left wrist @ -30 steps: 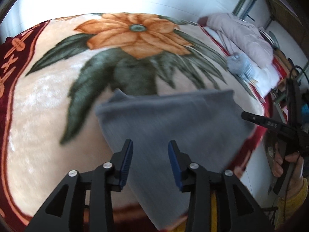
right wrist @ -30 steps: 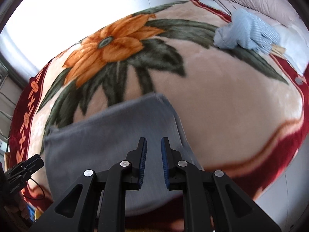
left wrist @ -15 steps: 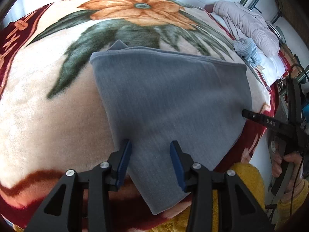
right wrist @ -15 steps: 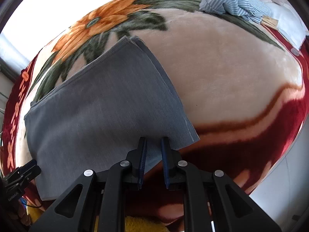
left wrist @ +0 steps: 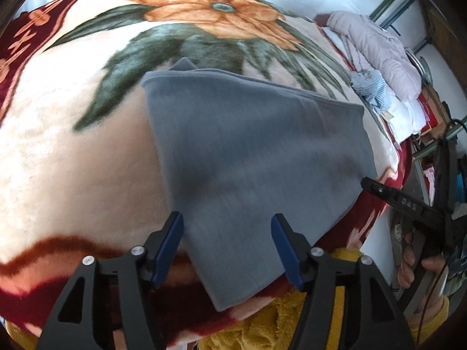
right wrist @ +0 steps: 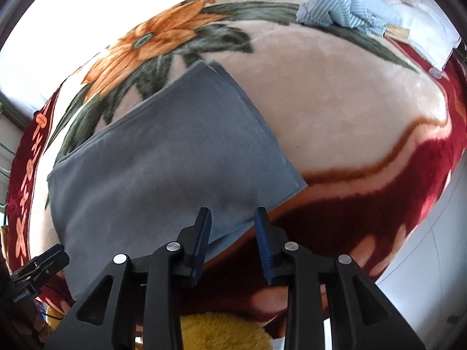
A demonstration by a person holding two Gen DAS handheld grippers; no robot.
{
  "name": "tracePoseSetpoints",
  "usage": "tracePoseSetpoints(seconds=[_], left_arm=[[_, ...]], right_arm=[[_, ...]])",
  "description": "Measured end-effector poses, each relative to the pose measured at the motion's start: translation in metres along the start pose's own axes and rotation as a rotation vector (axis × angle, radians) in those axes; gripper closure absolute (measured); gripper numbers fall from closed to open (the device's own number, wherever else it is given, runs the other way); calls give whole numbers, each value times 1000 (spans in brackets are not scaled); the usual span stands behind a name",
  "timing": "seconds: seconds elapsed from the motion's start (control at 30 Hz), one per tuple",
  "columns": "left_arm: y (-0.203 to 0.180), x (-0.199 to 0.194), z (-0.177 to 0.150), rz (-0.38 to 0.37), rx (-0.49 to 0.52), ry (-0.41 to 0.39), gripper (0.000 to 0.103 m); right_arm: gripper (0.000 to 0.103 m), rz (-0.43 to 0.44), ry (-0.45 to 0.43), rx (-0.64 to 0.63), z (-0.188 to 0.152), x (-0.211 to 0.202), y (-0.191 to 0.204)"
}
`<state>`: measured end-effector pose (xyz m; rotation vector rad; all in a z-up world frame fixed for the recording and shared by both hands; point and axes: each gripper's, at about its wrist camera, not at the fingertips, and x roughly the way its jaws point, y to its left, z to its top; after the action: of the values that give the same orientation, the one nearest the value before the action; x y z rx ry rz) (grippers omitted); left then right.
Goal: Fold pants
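Observation:
The grey pants [left wrist: 248,160] lie folded in a flat rectangle on the flowered blanket [left wrist: 58,145]. My left gripper [left wrist: 226,224] hovers over their near edge. Its jaws are opening and the cloth lies below the gap, untouched by the pads. In the right wrist view the pants [right wrist: 163,163] fill the left half. My right gripper [right wrist: 233,215] sits over their near right edge, jaws opening, pads off the cloth. Each gripper shows in the other's view: the right gripper [left wrist: 402,201] at the right edge, the left gripper [right wrist: 38,265] at the lower left.
A blue striped cloth [right wrist: 344,11] lies at the blanket's far right, next to a pink padded jacket [left wrist: 376,43]. A yellow fleece sleeve [left wrist: 262,320] is just below the grippers. The blanket's [right wrist: 335,110] dark red border drops off toward a white floor on the right.
Both grippers' jaws have spread apart, the left one widely. The pants, raised a second ago, now lie flat on the blanket, and both grippers have drawn back to their near edge.

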<state>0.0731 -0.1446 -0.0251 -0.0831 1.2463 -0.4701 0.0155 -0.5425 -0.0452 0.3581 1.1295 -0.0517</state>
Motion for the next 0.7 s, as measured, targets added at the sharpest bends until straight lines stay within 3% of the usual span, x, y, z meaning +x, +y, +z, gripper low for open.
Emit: tracePoseSetpoints(seconds=[0.2,0.43,0.7], left_arm=[[18,-19,-3,15,-51,-29,35],[32,-45,-10,87,-25,-84,35],[48,-59,-23,125,-19,-101,35]], right_arm=[[70,28,-21,-46,-15,-21,32],[69,87,-26,-121,-30,-31,82],[69,138,22,-203,-52,-24,135]])
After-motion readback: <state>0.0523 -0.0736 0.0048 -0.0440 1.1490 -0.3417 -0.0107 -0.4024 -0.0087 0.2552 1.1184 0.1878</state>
